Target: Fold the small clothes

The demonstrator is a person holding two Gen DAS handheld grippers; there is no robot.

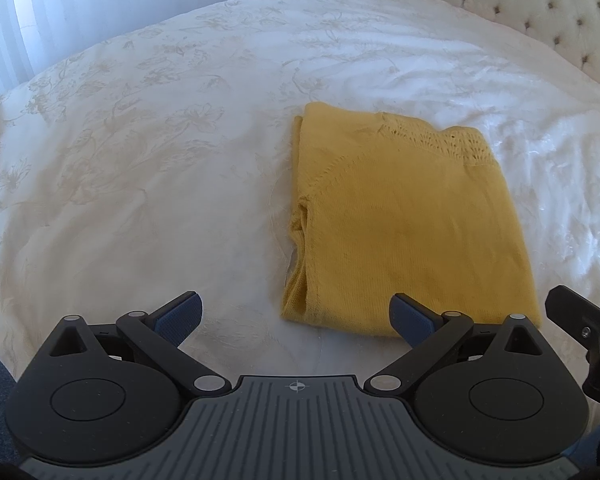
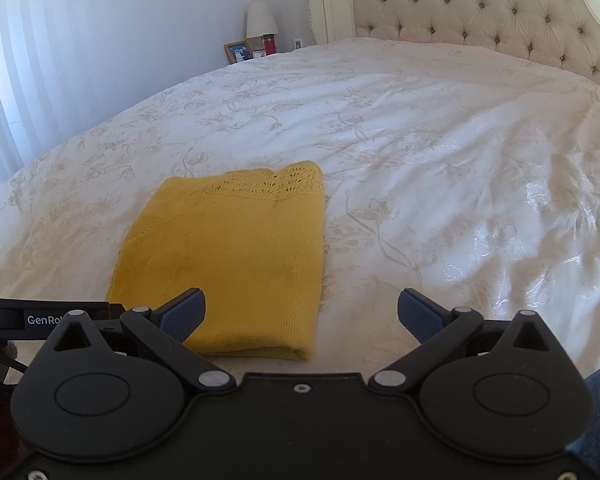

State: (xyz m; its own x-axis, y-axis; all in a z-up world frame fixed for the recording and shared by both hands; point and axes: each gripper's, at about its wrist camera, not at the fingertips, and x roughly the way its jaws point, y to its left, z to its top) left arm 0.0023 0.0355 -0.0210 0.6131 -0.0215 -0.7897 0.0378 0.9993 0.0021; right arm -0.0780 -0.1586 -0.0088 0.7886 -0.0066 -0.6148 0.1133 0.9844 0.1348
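The left gripper (image 1: 296, 314) is held low and level, its jaws spread wide with nothing between them. Its blue-padded fingertips (image 1: 182, 314) angle outward on black linkage arms. The right gripper (image 2: 302, 312) sits in the same pose, jaws wide apart and empty, its blue pads (image 2: 420, 314) facing inward. The two tools are side by side and close: part of the right gripper shows at the right edge of the left wrist view, and part of the left one at the left edge of the right wrist view.
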